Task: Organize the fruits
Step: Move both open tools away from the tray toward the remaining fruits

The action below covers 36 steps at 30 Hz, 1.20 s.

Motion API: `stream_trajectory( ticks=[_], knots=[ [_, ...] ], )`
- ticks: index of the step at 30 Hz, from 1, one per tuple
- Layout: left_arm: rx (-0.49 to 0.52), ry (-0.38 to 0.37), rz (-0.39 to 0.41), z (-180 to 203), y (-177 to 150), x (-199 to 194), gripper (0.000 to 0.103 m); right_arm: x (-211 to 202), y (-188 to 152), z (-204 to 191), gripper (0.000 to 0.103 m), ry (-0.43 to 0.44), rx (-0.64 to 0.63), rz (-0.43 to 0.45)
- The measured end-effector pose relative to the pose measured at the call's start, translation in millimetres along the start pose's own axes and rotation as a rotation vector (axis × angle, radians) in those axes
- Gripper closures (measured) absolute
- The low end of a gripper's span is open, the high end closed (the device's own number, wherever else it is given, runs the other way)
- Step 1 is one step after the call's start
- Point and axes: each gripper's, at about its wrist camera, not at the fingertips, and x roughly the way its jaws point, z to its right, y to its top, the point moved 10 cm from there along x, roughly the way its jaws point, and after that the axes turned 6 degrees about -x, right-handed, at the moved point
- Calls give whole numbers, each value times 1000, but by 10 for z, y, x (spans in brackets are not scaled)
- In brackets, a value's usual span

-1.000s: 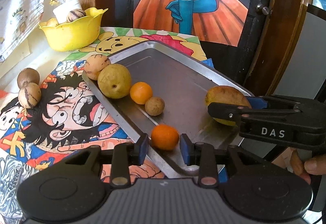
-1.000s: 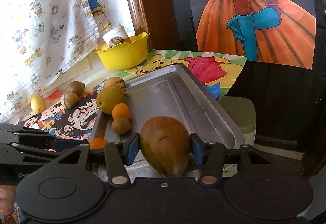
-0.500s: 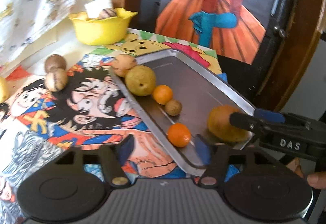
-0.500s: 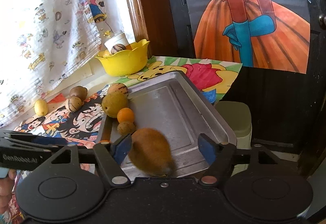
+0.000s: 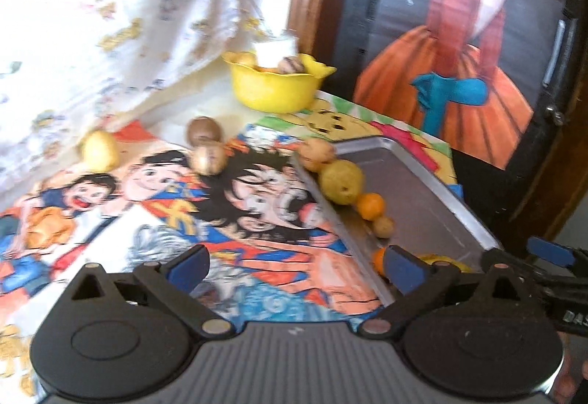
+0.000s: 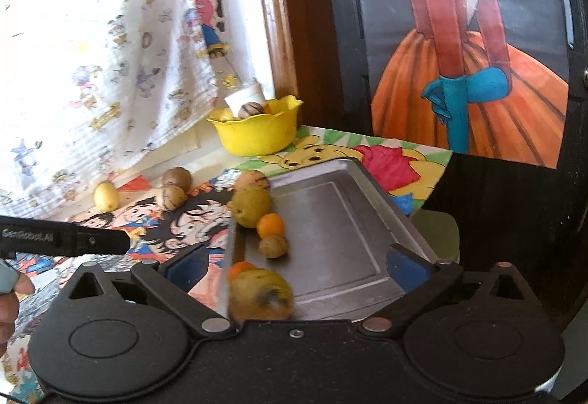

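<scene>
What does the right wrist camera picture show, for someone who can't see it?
A metal tray on a cartoon-print cloth holds a row of fruit along its left edge, with a big yellow-brown mango nearest. The right gripper is wide open, its jaws having just opened, touching nothing. Behind stand a yellow bowl of fruit and a curtain.

Six fruits (image 6: 271, 224) in a row along the tray's (image 6: 330, 216) left rim — mango (image 6: 260, 298) nearest.

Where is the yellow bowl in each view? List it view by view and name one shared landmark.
Left wrist view: yellow bowl upper centre, beyond the metal tray.
Right wrist view: yellow bowl centre-left, by the wooden frame.
Shared landmark: the orange-dress poster, right of the bowl.
</scene>
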Motion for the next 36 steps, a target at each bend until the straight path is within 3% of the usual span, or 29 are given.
stream_trajectory(
  ticks=[8,15,20,25,30,36],
  knots=[
    [-10,155,4,-457,19,-230,0,-216,37,-384,1,47,-79,-24],
    [-93,201,54,-934,70,-639,0,-603,183,-622,1,95,-140,-5],
    [-83,244,122,-1175,160,-1006,0,-911,344,-708,1,142,-174,23],
    [-100,278,152,-1409,274,-1300,0,-1028,470,-730,1,198,-138,-4],
    [-113,300,196,-1666,493,-1658,0,-1248,778,-740,1,218,-122,23],
    [-73,381,325,-1862,1036,-2108,0,-1339,1330,-849,0,246,-183,78]
  ],
)
